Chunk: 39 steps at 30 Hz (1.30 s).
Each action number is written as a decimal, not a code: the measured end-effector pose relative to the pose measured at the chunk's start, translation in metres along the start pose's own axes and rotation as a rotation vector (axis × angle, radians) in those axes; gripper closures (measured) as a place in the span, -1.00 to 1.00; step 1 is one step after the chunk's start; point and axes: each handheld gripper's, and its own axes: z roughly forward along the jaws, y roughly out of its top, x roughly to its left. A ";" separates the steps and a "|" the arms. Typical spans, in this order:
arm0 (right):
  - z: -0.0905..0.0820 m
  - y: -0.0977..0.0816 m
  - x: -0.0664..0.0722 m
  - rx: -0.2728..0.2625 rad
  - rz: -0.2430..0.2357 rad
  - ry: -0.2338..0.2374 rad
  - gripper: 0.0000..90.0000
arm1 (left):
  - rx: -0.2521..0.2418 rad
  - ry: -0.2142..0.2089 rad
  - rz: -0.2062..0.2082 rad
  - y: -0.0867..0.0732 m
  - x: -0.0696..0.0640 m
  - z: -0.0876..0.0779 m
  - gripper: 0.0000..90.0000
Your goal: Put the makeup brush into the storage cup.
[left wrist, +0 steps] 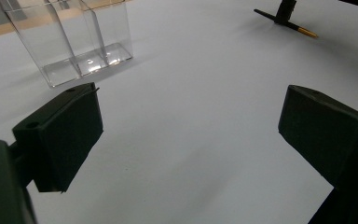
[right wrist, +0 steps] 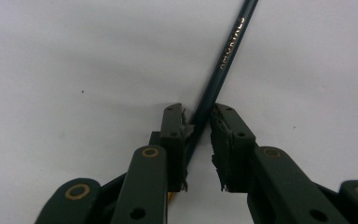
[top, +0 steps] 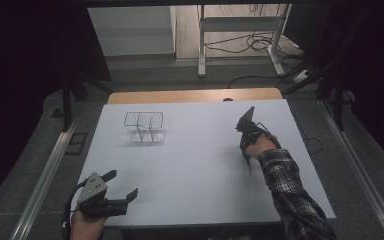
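Observation:
A dark green pencil (right wrist: 228,51) with a gold end lies on the white table (top: 195,165) at the right. My right gripper (right wrist: 198,112) points down over it, and the pencil runs slantwise between the two jaws. The jaws stand narrow and close to the shaft, with a slit of table still showing beside the right pad. From above, the right gripper (top: 246,157) stands over the pencil (top: 249,169). Near the front left corner my left gripper (top: 125,182) is held wide open with nothing between its fingers. Its own view shows the pencil (left wrist: 303,31) far off.
A clear plastic box (top: 145,127) with dividers stands upright at the back left of the table, and it also appears in the left gripper view (left wrist: 74,42). A wooden strip (top: 195,96) borders the far edge. Cables and a metal frame lie on the floor beyond.

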 end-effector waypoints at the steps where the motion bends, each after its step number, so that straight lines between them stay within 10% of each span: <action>1: 0.000 0.000 0.000 0.000 0.000 0.000 0.66 | 0.000 0.000 0.000 0.000 0.000 0.000 -0.86; 39: -0.012 -0.005 -0.006 -0.050 -0.038 0.026 0.87 | 0.001 0.002 -0.001 0.000 0.000 0.000 -0.86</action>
